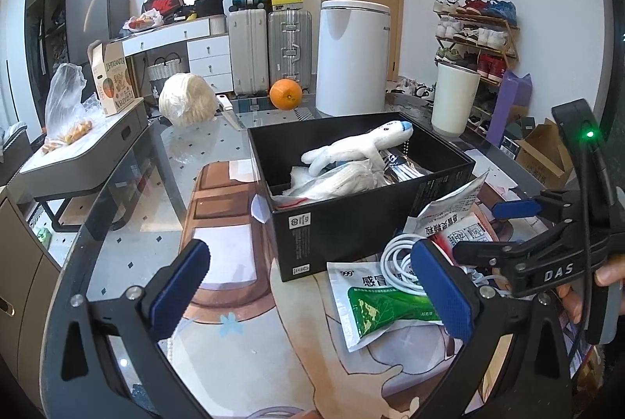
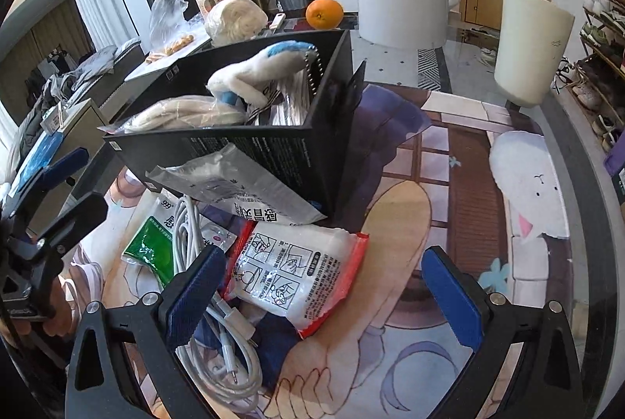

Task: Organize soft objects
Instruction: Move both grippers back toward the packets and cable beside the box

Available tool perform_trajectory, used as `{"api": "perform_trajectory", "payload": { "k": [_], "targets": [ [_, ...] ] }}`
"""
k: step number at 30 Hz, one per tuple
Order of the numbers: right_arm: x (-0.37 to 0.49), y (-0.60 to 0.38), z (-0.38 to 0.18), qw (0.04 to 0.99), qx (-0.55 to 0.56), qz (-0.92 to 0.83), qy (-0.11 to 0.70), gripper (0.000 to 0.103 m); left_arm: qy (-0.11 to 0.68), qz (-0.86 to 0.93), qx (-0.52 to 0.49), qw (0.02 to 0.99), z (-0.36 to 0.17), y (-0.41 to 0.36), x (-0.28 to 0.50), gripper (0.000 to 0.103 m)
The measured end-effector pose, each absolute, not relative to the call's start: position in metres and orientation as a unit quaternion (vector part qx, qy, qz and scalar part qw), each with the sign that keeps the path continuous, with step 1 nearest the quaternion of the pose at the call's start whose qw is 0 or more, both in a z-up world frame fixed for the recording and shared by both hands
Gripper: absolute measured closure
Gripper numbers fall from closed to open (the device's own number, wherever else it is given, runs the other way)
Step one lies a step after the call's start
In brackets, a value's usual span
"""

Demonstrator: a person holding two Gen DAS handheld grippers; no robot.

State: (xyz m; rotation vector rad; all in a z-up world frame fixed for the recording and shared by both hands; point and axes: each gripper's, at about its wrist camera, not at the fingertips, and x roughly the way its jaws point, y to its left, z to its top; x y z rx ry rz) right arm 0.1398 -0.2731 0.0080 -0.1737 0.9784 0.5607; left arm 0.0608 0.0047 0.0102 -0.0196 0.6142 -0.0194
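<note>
**Currently: both grippers open over the packet pile beside the black box**

Left gripper (image 1: 312, 286): jaws spread wide, nothing between the blue pads. It hovers above the printed table mat (image 1: 242, 360), at the near left corner of the black box (image 1: 351, 219). Its right pad sits over the edge of the green-and-white sachet (image 1: 375, 309).

Right gripper (image 2: 328, 292): jaws likewise wide apart, empty. Between the pads lies the red-edged white packet (image 2: 300, 274), flat on the mat; I cannot tell whether either pad touches it. The left pad overlaps the coiled white cable (image 2: 218, 333).

Black box: stands open on the mat. Inside, a white plush toy with blue tip (image 1: 363, 145) lies on top, across bagged white soft goods (image 1: 336, 180). From the right wrist view a bead chain (image 2: 312, 67) hangs from the plush toy.

Outside the box, against its near wall: a silver sachet (image 2: 234, 184) leaning on the wall, the green-and-white sachet, the cable and the red-edged packet, all overlapping in one heap.

Farther back on the table: an orange (image 1: 286, 94), a wrapped pale round bundle (image 1: 187, 98), a white kettle (image 1: 351, 55) and a cream cup (image 1: 455, 98), well apart from the box contents.
</note>
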Motion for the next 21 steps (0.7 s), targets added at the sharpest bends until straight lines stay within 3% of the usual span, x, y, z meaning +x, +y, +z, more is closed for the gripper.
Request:
{"api": "perform_trajectory", "payload": {
  "k": [21],
  "targets": [
    [0.152, -0.284, 0.0, 0.84, -0.117, 0.236, 0.475, 0.001, 0.343, -0.026, 0.033, 0.938, 0.002, -0.008, 0.065, 0.0]
  ]
}}
